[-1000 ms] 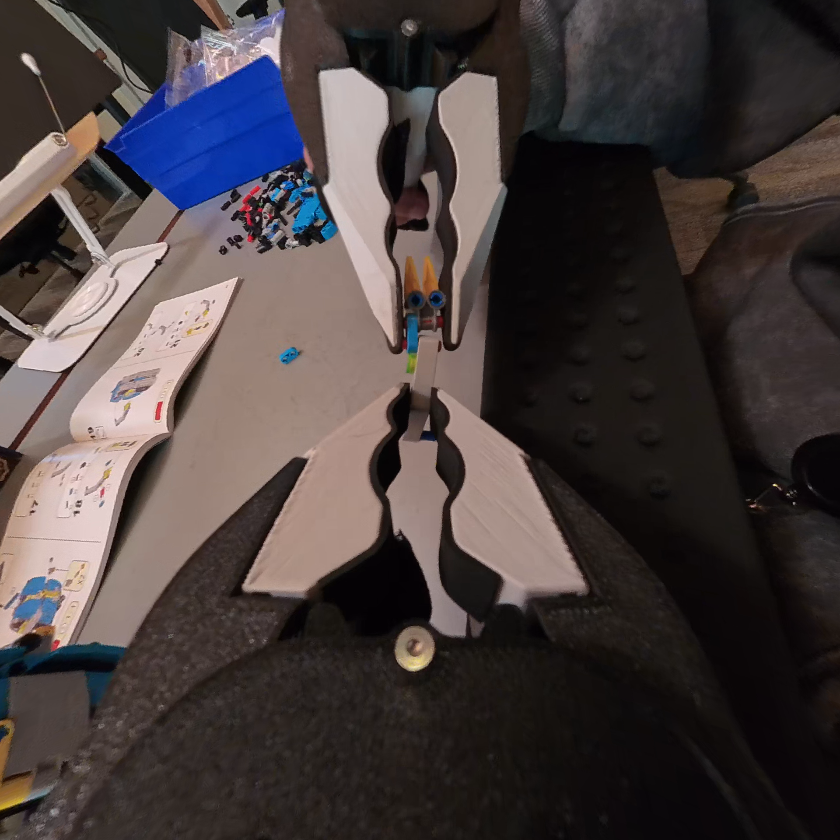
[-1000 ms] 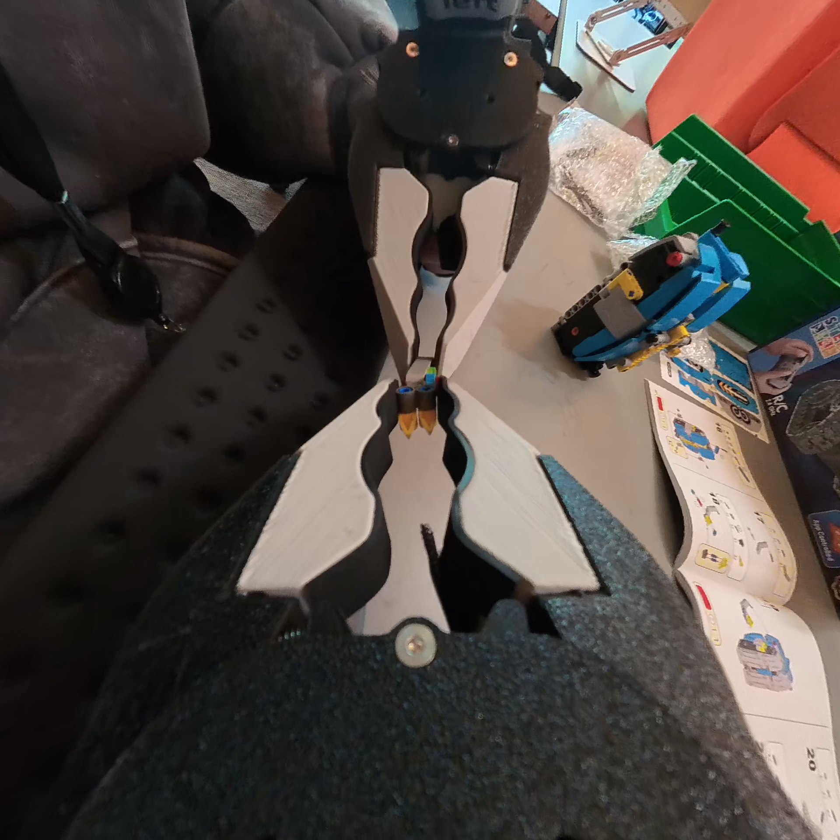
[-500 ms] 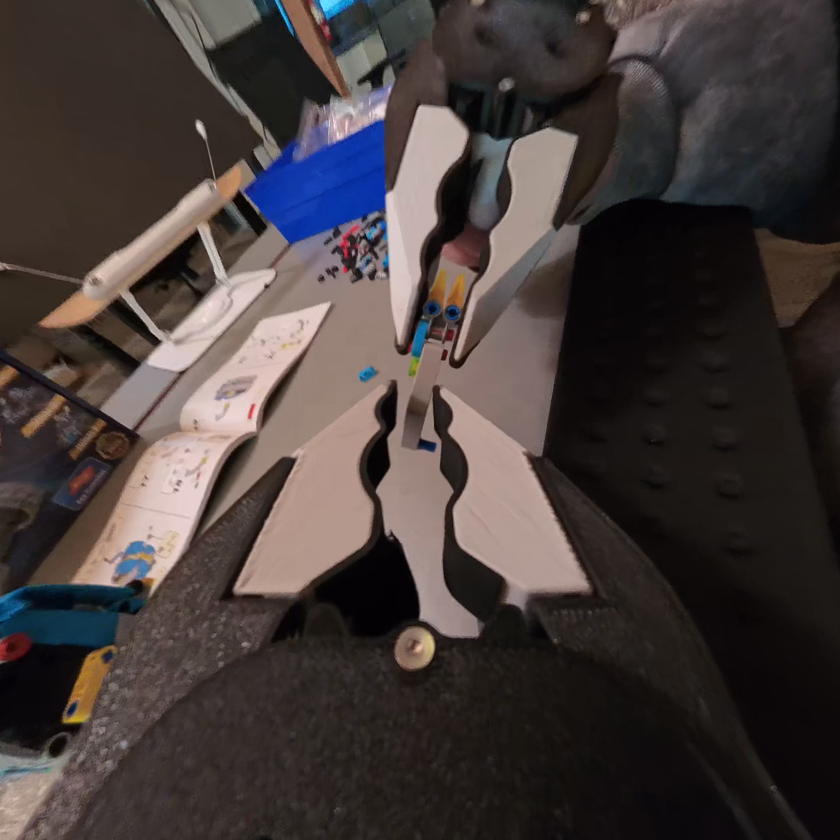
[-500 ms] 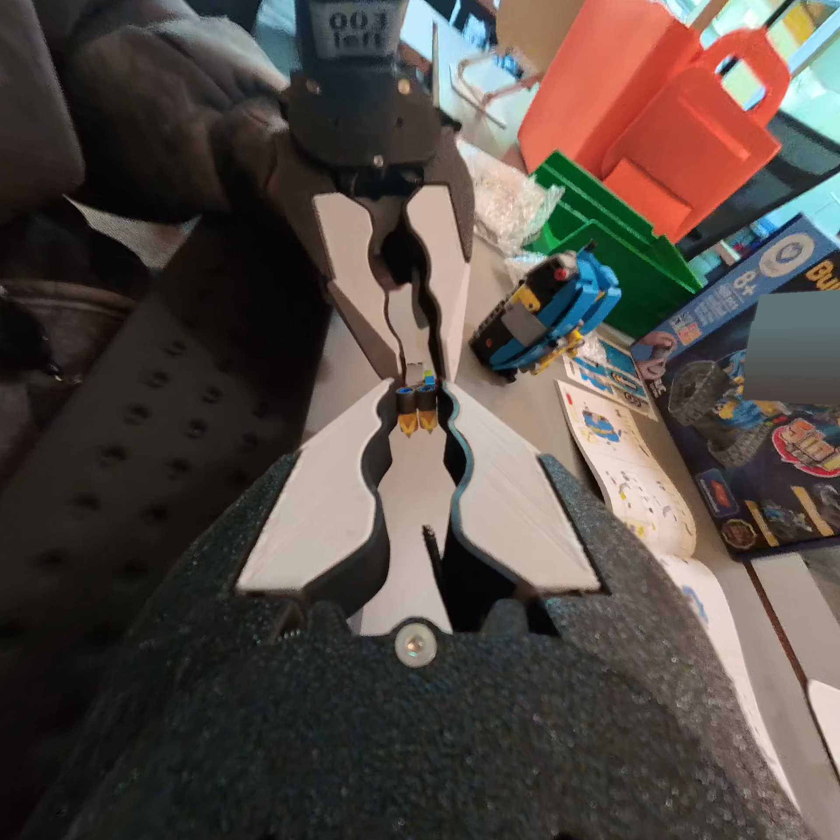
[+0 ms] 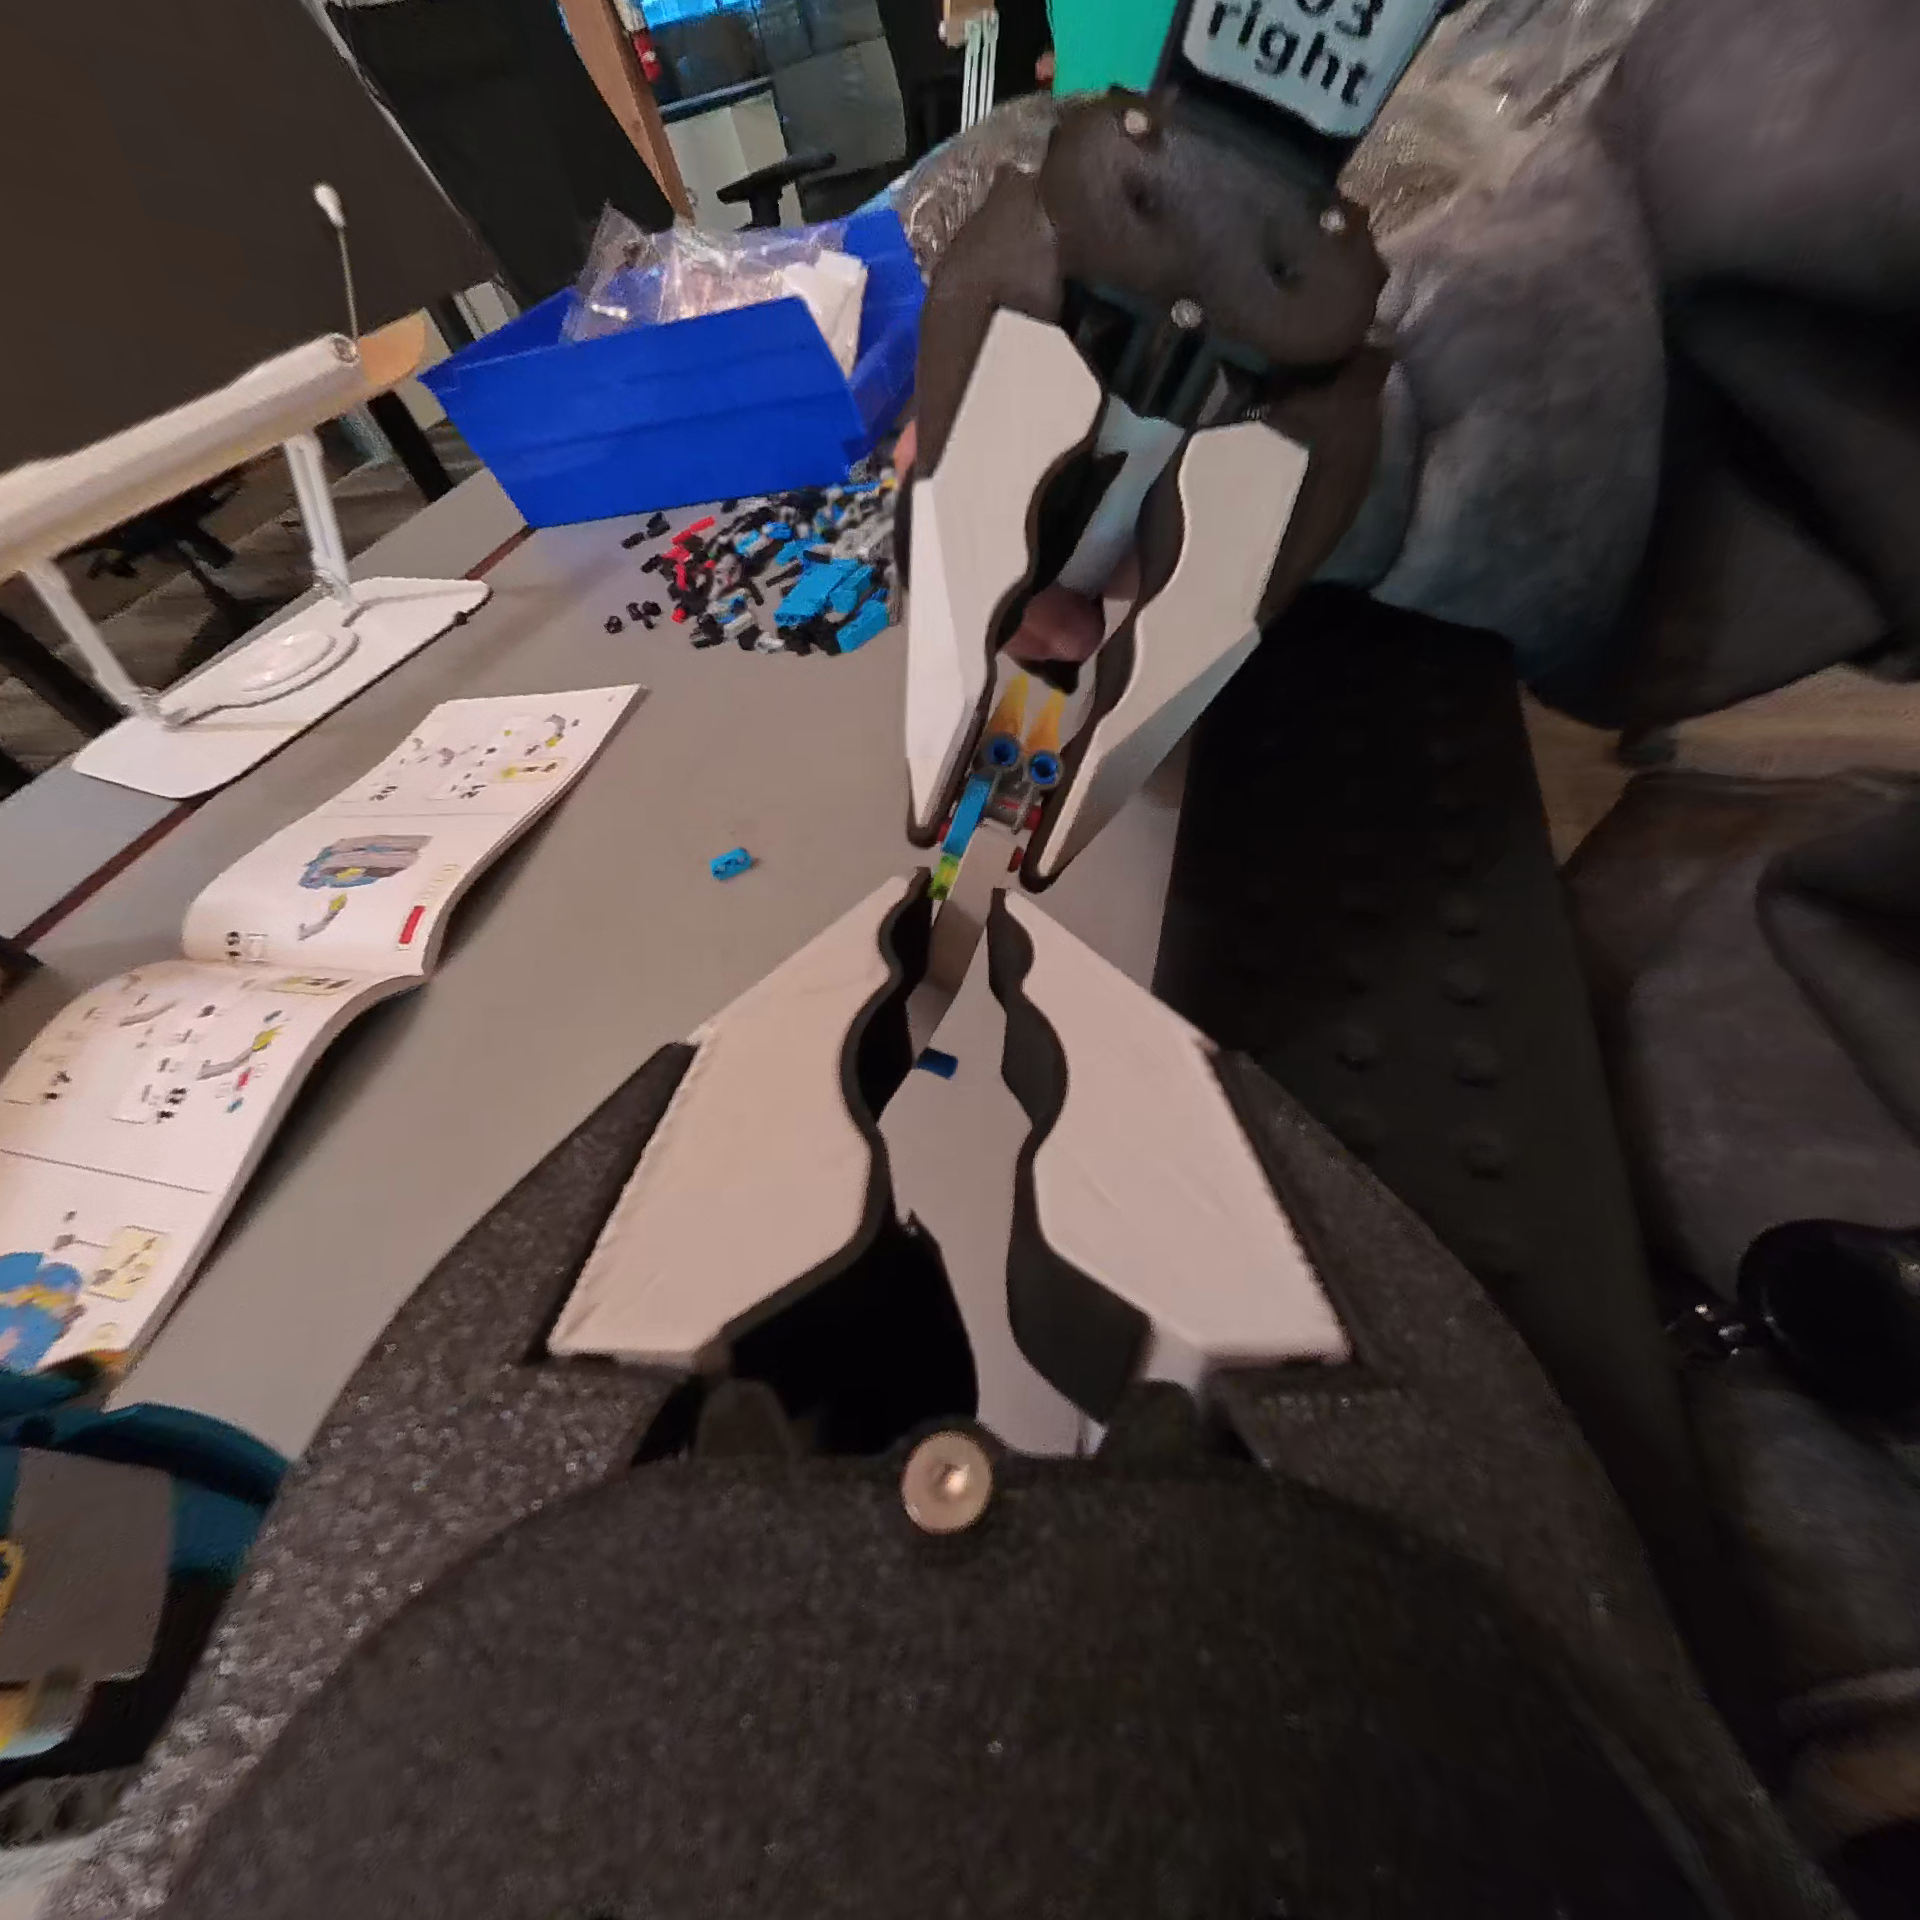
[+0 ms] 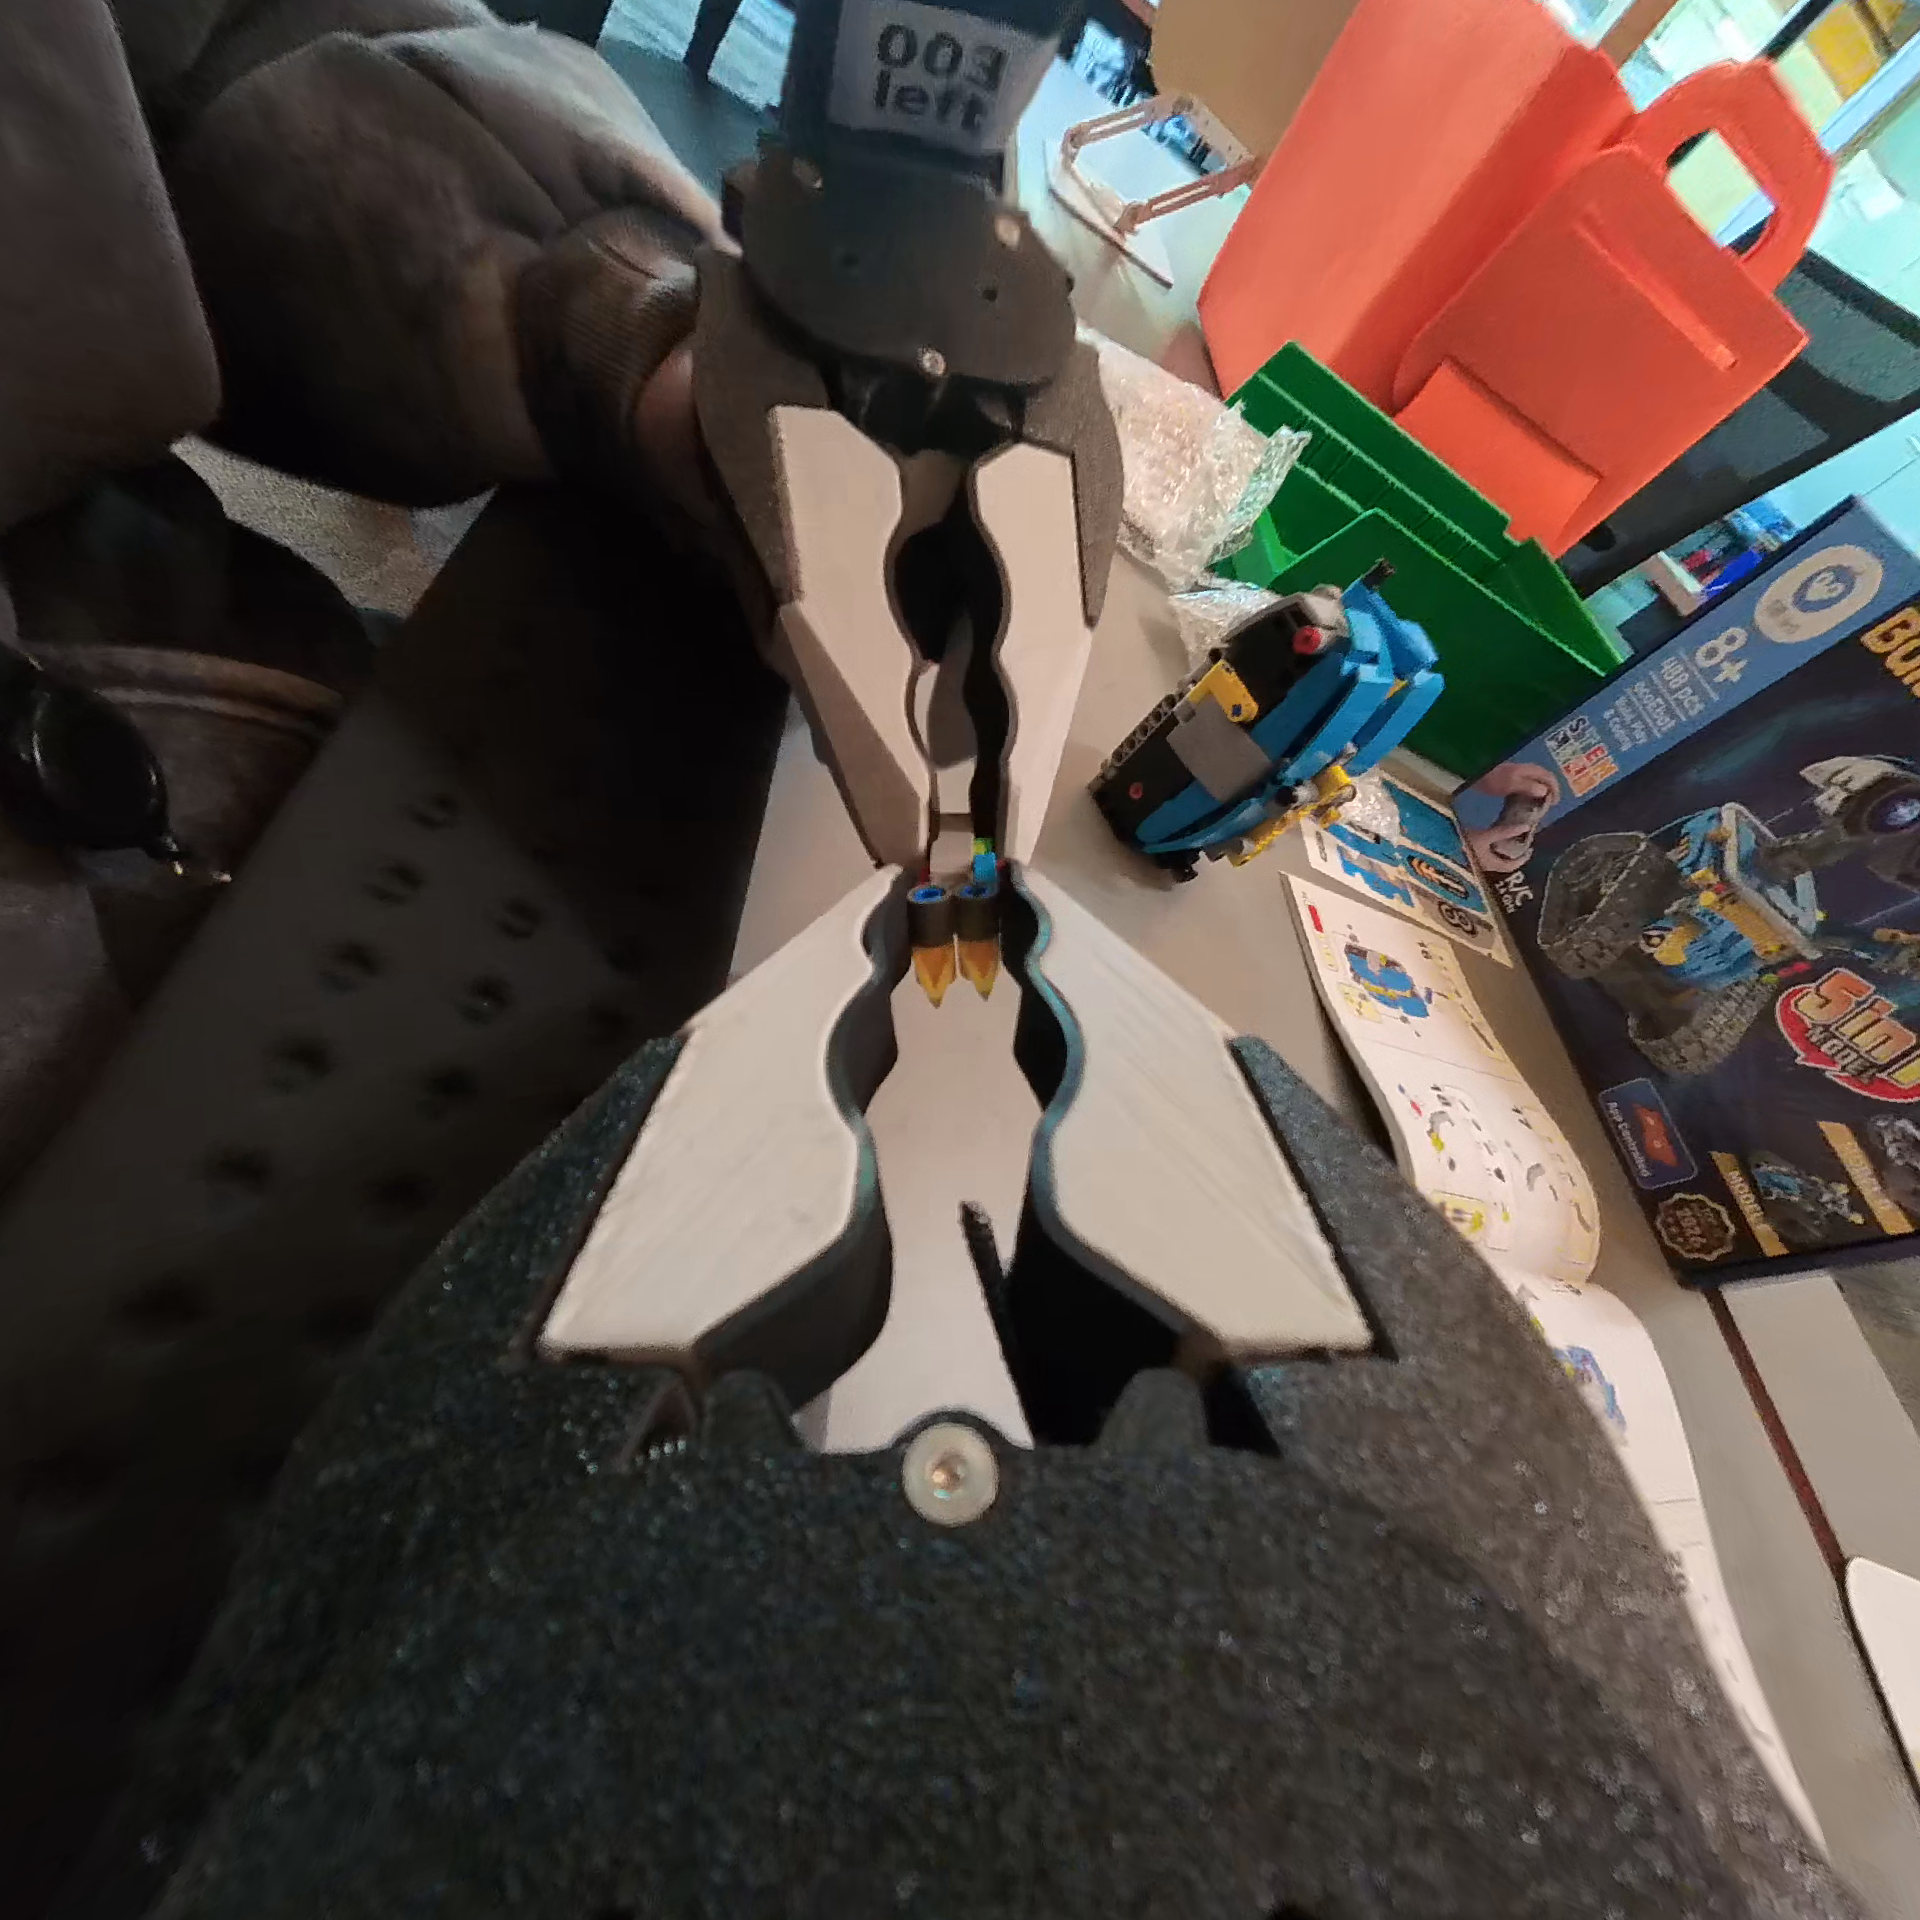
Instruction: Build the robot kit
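My two grippers meet tip to tip above the grey table [image 5: 582, 935], both on one small brick assembly. My left gripper [image 5: 956, 894] is shut on its grey beam [image 5: 954, 940], which carries a blue and lime piece. My right gripper [image 5: 982, 852] is shut on the other end, two short black cylinders with orange cone tips and blue pins [image 5: 1016, 764]. In the right wrist view my right gripper [image 6: 954, 883] grips the cone piece [image 6: 956, 940], and the left gripper [image 6: 958, 854] pinches the grey beam just beyond it.
A blue bin [image 5: 665, 405], a pile of loose bricks [image 5: 779, 592], an open booklet [image 5: 312, 935], a stray blue piece [image 5: 732, 860] and a white lamp base [image 5: 281, 665] lie left. A brick vehicle [image 6: 1278, 727], green bins [image 6: 1403, 582], orange bags [image 6: 1507, 260] and a printed box [image 6: 1766, 935] lie on the other side. Both grippers' tips are roughly 15 cm from the brick vehicle [image 6: 1278, 727].
Both grippers have stayed shut on the joined assembly. Both have tilted and shifted together, so both views now take in more of the table's far end and the room.
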A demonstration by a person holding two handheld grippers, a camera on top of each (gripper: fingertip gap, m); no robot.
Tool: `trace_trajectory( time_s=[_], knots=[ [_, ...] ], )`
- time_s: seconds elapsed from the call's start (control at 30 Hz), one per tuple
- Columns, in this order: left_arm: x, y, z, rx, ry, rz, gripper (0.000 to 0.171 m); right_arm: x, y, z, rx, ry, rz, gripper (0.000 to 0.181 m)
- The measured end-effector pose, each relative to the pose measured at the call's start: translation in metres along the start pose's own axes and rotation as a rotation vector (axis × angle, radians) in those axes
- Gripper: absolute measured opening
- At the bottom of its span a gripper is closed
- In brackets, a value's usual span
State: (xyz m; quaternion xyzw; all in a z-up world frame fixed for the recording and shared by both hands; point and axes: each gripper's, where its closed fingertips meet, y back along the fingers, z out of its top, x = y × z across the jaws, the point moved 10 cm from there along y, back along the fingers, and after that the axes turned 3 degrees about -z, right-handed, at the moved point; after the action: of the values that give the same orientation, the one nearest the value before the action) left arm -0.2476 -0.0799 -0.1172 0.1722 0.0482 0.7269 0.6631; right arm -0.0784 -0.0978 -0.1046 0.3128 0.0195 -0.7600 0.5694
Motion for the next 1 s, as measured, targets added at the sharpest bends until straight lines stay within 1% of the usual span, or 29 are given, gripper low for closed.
trace_trajectory(
  time_s=[0.03, 0.13, 0.2, 0.37, 0.47, 0.57, 0.73, 0.8, 0.83, 0.9, 0.93, 0.97, 1.0],
  knots=[
    [0.0013, 0.0004, 0.0004, -0.012, 0.02, -0.01, 0.009, -0.0006, 0.0007, 0.001, -0.008, -0.008, -0.002, 0.016],
    [0.0013, -0.0004, -0.0006, 0.003, 0.025, -0.013, 0.008, 0.0035, -0.0005, 0.0011, 0.016, 0.043, -0.028, 0.016],
    [0.0019, -0.0008, -0.0013, 0.012, 0.034, -0.018, 0.008, 0.0051, -0.0016, 0.0004, 0.022, 0.04, -0.038, 0.016],
    [0.0016, 0.0001, -0.0008, 0.008, 0.032, -0.021, 0.008, 0.0051, -0.0016, 0.0024, 0.03, 0.026, -0.028, 0.016],
    [0.0009, -0.0022, -0.0019, 0.032, 0.034, -0.045, 0.008, 0.0069, -0.0011, 0.0014, 0.052, 0.043, -0.012, 0.016],
    [0.0, -0.0031, -0.002, 0.039, 0.03, -0.059, 0.008, 0.0071, 0.0, 0.0009, 0.056, 0.013, 0.012, 0.016],
    [-0.0011, -0.0016, -0.0007, 0.03, 0.019, -0.051, 0.008, 0.008, 0.0007, 0.0014, 0.033, -0.04, 0.006, 0.016],
    [-0.0006, -0.0027, -0.0016, 0.035, 0.022, -0.039, 0.009, 0.0078, -0.0006, 0.0, 0.039, -0.044, -0.021, 0.017],
    [-0.0003, -0.0032, -0.0019, 0.031, 0.027, -0.044, 0.009, 0.0067, -0.0003, -0.0004, 0.035, -0.074, -0.013, 0.017],
    [-0.0035, -0.006, -0.002, 0.031, -0.027, -0.025, 0.01, 0.0016, 0.0028, -0.0032, 0.0, -0.118, 0.024, 0.017],
    [-0.0035, -0.0075, -0.0027, 0.046, -0.036, -0.011, 0.01, -0.0001, 0.0036, -0.0056, 0.017, -0.131, 0.044, 0.018],
    [-0.0023, -0.0069, -0.0029, 0.049, -0.032, 0.001, 0.01, -0.0003, 0.0038, -0.0071, 0.024, -0.133, 0.038, 0.024],
    [-0.0017, -0.0056, -0.003, 0.043, -0.027, 0.002, 0.01, 0.0007, 0.0057, -0.0063, 0.014, -0.119, 0.032, 0.026]
  ],
)
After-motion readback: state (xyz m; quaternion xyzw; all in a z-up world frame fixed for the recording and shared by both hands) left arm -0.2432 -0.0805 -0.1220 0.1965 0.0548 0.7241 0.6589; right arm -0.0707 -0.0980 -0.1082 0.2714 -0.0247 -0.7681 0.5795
